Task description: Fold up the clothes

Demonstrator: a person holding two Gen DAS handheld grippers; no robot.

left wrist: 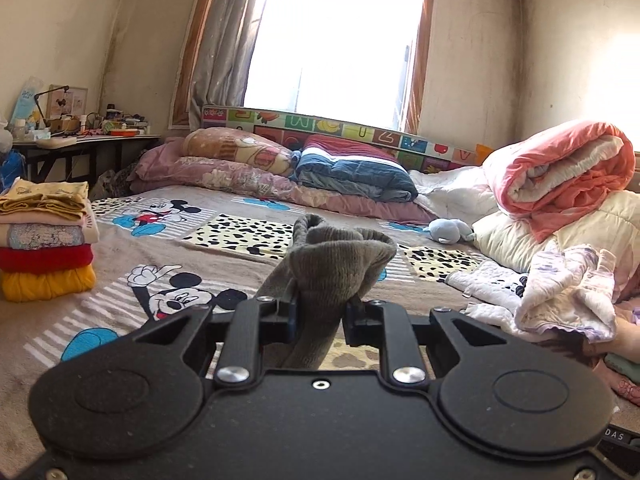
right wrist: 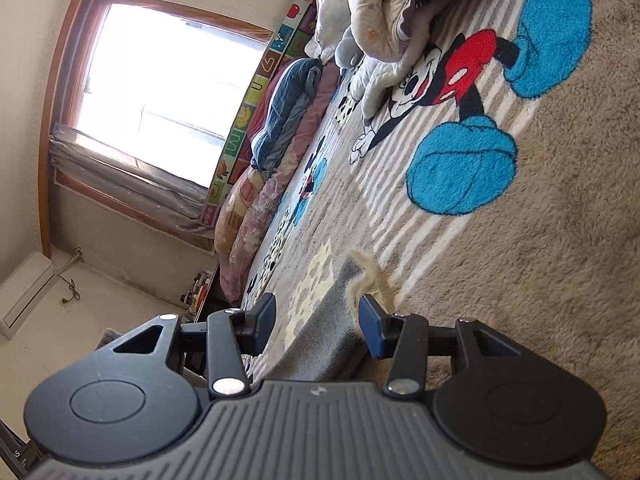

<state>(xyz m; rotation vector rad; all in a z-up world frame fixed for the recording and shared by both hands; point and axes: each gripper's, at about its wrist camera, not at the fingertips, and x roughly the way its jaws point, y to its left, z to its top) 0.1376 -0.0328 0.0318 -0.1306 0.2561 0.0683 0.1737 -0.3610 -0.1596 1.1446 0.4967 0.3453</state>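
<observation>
Two grippers, one sock: the left gripper point(left wrist: 319, 312) pinches the grey sock point(left wrist: 334, 268) above the Mickey Mouse blanket point(left wrist: 168, 240), while the right gripper point(right wrist: 317, 322) stands spread, empty. That bunched, shallow hold could slip and undo the fold.

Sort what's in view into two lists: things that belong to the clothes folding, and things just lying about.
Belongs to the folding:
- grey knit garment, clamped in the left gripper
- stack of folded clothes
- crumpled pale clothes
- right gripper, jaws apart with nothing between them

Just lying about:
- pillows
- rolled pink quilt
- blue soft toy
- cluttered desk
</observation>
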